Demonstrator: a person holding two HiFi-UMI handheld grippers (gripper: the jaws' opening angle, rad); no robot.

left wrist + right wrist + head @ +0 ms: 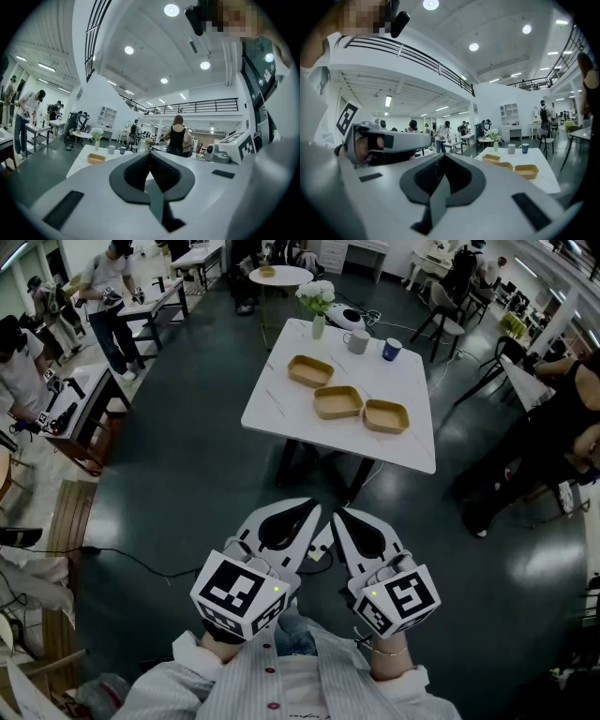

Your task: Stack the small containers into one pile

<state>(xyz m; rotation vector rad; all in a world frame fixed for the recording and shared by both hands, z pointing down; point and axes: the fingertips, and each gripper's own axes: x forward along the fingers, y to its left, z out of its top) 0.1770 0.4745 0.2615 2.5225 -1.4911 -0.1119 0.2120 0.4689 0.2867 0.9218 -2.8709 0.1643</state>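
three shallow tan containers (337, 401) on white table (281, 407), left gripper (311, 511), right gripper (338, 516), both jaws pressed together

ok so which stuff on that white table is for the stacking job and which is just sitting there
For the job: left container, middle container, right container.
Just lying about: vase of flowers, grey mug, blue mug.

Large open workshop: dark grey floor (187, 456), a white counter (281, 401), scattered desks and chairs, white walls, railed mezzanine (206, 105), round ceiling lights (171, 9).
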